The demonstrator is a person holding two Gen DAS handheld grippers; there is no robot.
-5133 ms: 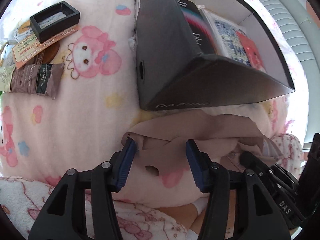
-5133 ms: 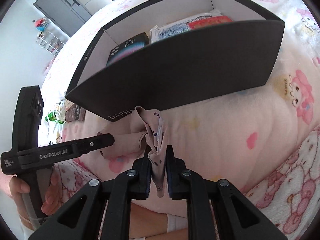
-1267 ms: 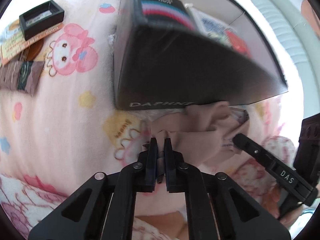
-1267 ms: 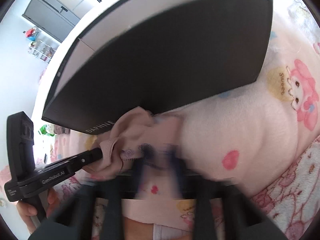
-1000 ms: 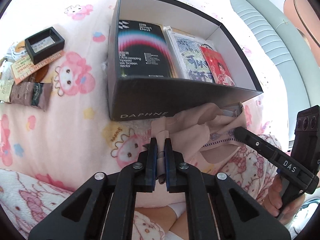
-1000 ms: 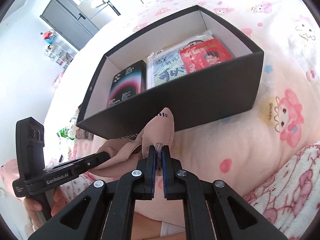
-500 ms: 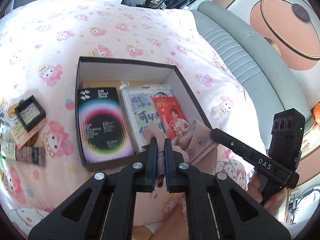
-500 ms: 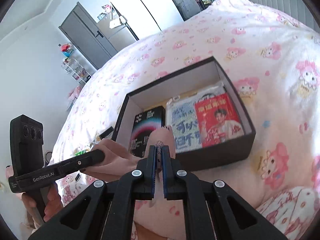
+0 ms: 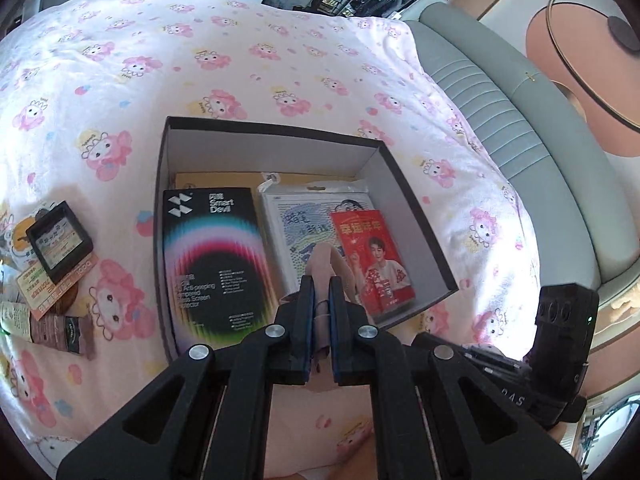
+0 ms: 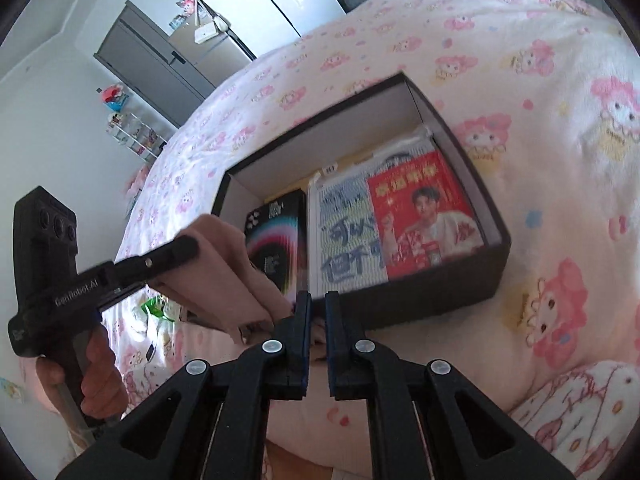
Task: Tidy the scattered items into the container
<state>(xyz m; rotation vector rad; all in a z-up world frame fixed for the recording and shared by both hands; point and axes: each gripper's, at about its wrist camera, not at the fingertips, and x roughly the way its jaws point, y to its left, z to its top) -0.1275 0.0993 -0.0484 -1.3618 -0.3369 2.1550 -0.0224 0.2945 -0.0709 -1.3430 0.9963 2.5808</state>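
Pink cloth (image 9: 326, 264) — bunched, lifted above black box (image 9: 280, 140).

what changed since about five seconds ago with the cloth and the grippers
The left hand-held gripper, open then, has shut on the pink cloth. Both it and the right hand-held gripper lifted the cloth from the blanket in front of the black box to above its near edge. The box's contents are unchanged.

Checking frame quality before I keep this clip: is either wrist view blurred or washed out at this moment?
Left wrist view: sharp; print on the black packet in the box is readable, though the bedspread is bright. Right wrist view: motion-smeared on the pink cloth and left gripper; right gripper crisp.
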